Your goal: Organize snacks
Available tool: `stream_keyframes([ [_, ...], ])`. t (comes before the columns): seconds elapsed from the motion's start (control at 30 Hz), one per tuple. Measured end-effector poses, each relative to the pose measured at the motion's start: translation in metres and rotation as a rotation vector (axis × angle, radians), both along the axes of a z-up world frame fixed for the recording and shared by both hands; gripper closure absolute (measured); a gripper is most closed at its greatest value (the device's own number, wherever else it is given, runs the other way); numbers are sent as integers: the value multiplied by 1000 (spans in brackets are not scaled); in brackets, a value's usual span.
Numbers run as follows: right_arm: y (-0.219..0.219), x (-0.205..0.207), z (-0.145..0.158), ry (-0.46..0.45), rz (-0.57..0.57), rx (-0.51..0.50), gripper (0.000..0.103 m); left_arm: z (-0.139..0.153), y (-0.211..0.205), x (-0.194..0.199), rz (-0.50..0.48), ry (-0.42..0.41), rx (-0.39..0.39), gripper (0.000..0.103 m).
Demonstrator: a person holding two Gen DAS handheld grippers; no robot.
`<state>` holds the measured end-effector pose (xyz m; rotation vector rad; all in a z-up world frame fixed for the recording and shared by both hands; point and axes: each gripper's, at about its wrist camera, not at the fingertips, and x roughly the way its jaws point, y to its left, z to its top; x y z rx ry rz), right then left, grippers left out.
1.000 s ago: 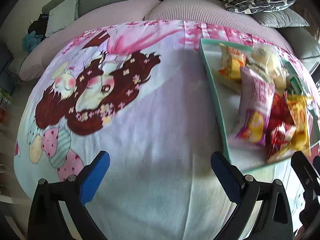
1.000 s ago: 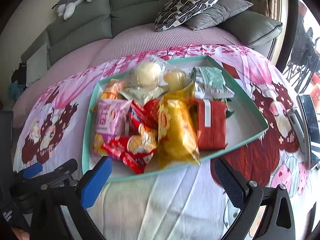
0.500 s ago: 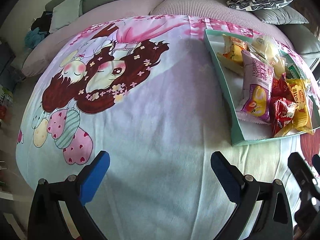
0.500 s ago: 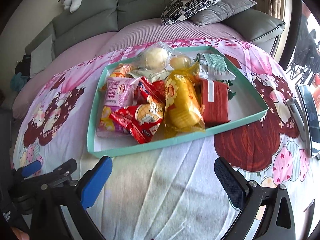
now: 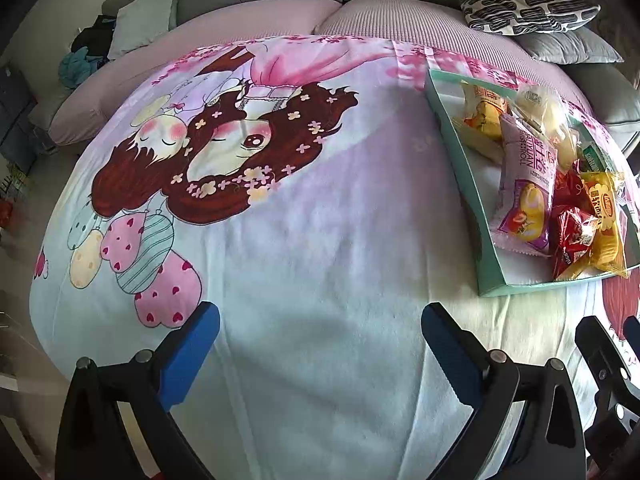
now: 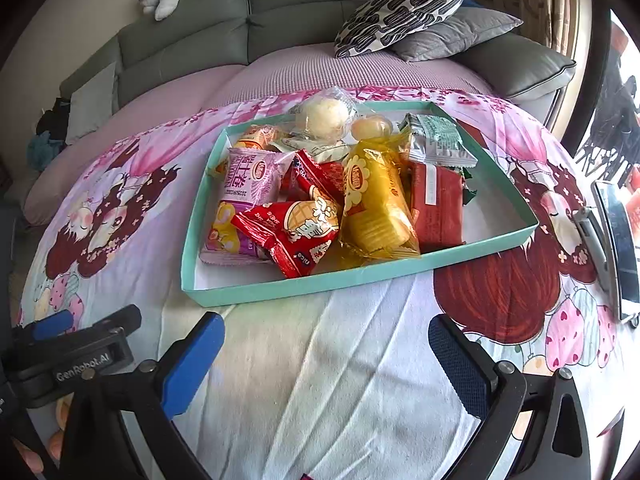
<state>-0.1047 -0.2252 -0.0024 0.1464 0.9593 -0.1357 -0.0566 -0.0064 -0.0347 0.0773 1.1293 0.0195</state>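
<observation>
Crinkled plastic film wraps nearly every snack, so the packets can be judged light, soft and slippery, with air cushions that give under pressure. All of them are heaped in the mint-green tray (image 6: 304, 284), which lies on a cartoon-printed blanket (image 5: 320, 260) spread over what looks like a low counter in front of a grey sofa (image 6: 280, 8). In the right wrist view the pile is seen clearly: a pink roll packet (image 6: 244, 196) at the left, a red waffle packet (image 6: 292, 232) lying partly over it, a yellow cake packet (image 6: 376, 208) leaning in the middle, a flat red packet (image 6: 438, 204) to its right, a silver-green packet (image 6: 436, 142) behind that, and two clear-wrapped pale buns (image 6: 324, 118) at the far edge.

The buns are judged the most fragile and would be crushed by a hard squeeze; they are better taken by the gathered film. The pillow packets are best pinched at a crimped end seam or across the narrow width, where the film is least likely to slide. The tray itself appears to be thin card, stiff enough to push but likely to flex if lifted by one wall.

The left gripper (image 5: 320, 332) and the right gripper (image 6: 326, 340) are both held above bare blanket near the tray, fingers spread wide apart, nothing between them. Whether the heap is sorted or awaits sorting cannot be told.
</observation>
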Motion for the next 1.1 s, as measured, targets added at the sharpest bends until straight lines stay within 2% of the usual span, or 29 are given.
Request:
stream_keyframes([
  [0.23,0,9,-6,19,3,-5,0,-4,7,9,-13,16,-12,2],
  [0.6,0,18,-8,38,2,-76,0,-12,10,16,-42,45,-25,2],
  [1.1,-2,19,-12,51,3,-61,0,-17,7,18,-66,61,-34,2],
])
